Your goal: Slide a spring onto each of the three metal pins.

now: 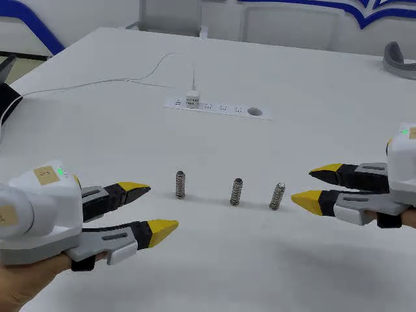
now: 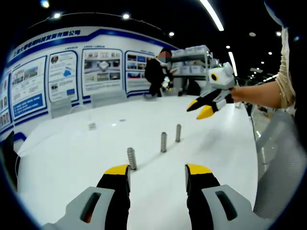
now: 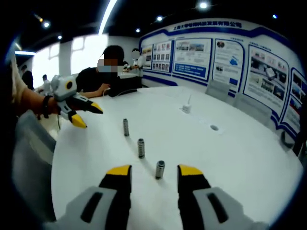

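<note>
White tabletop [image 1: 292, 84] holds three pins [image 1: 236, 192] between our grippers, each seemingly wearing a spring. Our left gripper [image 1: 162, 207] is spread and empty, the first spring [image 1: 181, 184] just ahead of its tips. Our right gripper [image 1: 302, 184] is spread too, the third spring [image 1: 277, 196] just off its tips. We judge seating needs checking: come from above, press gently, avoid tipping.

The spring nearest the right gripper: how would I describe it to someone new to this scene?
On the white table, nearer the person than the power strip, three springs stand in a row. It is the end spring, just beside the yellow tips of the right gripper.
</note>
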